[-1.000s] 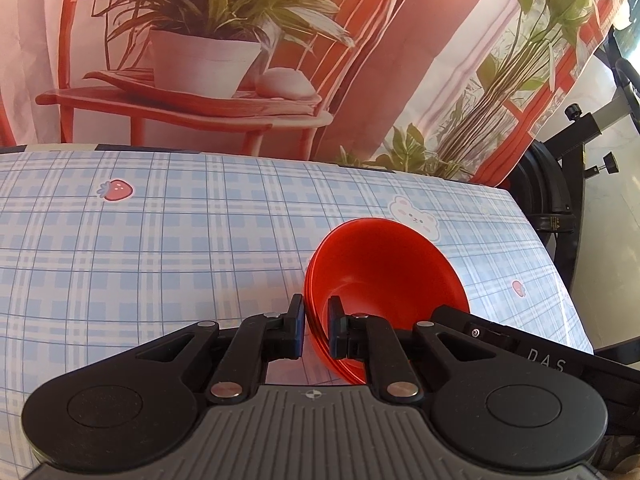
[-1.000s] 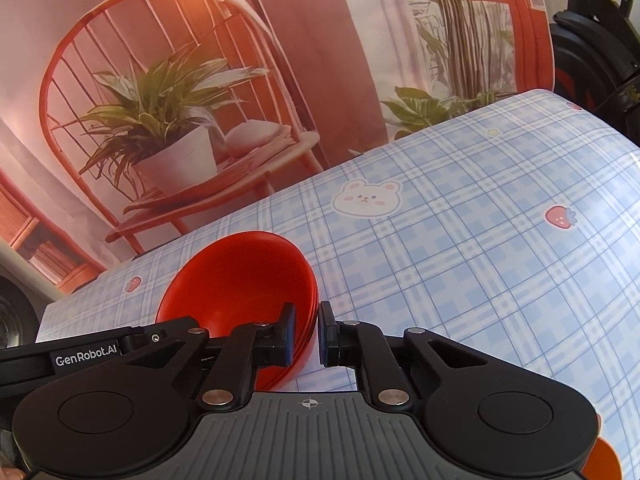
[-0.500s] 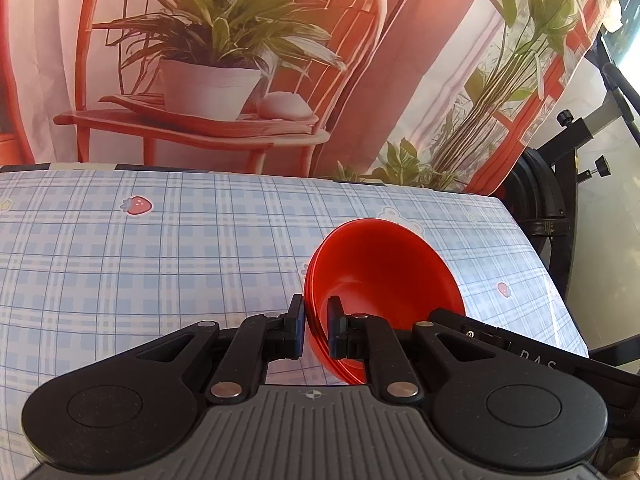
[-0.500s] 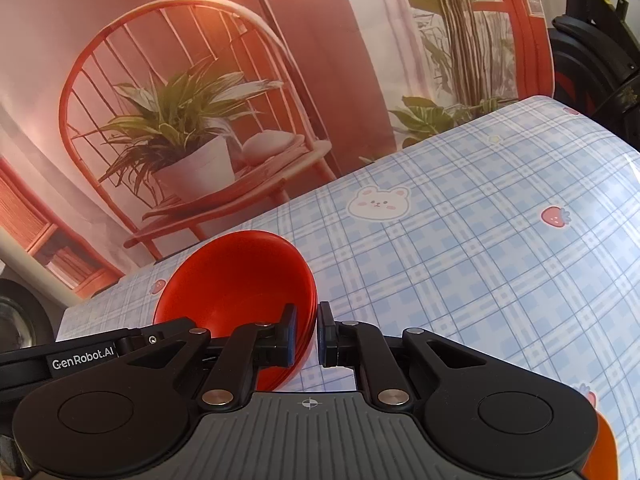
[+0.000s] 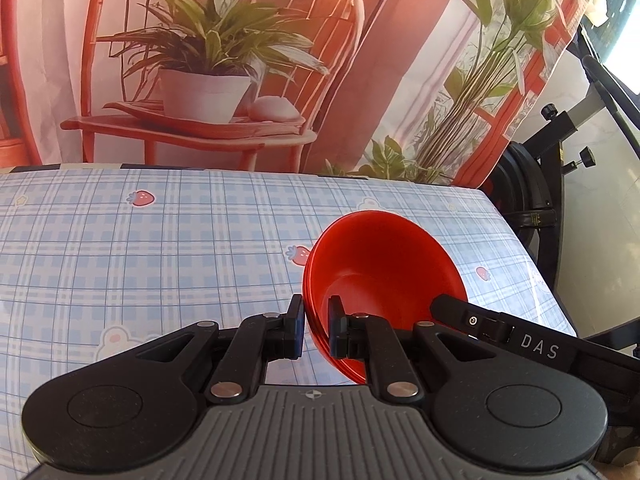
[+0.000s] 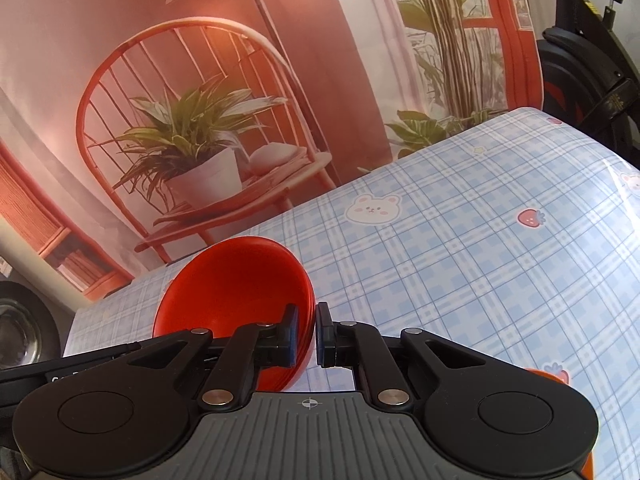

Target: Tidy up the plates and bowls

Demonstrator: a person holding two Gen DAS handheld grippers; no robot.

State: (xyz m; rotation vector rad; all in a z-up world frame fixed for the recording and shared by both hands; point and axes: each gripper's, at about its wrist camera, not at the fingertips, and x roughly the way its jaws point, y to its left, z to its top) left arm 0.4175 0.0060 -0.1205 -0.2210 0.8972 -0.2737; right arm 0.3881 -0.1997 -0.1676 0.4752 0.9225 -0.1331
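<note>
Two wrist views of one red bowl [image 5: 384, 276] lifted clear of a blue plaid surface [image 5: 160, 264], tilted so its hollow faces each camera. Left gripper [image 5: 316, 330] nearly closed, fingers [image 5: 335, 332] pinching the bowl's rim, one inside and one outside the wall. Right gripper [image 6: 307, 336] likewise nearly closed on the opposite rim of the same bowl [image 6: 236, 284], its fingers [image 6: 289, 336] clamped either side of the wall. Bowl held in the air between both grippers, near the surface's end beside a black exercise bike [image 5: 560, 168]. Behind the bowl, a printed backdrop of a potted plant on an orange chair [image 5: 208, 92]. Just right of the bowl in the right wrist view, by the picture's lower edge, a sliver of another orange-red dish [image 6: 548, 376], mostly hidden. No stack or destination visible anywhere. Judged from this: task at an early or middle stage, one bowl in transit and not yet set down, the partly hidden dish unsorted, other plates not in sight.
</note>
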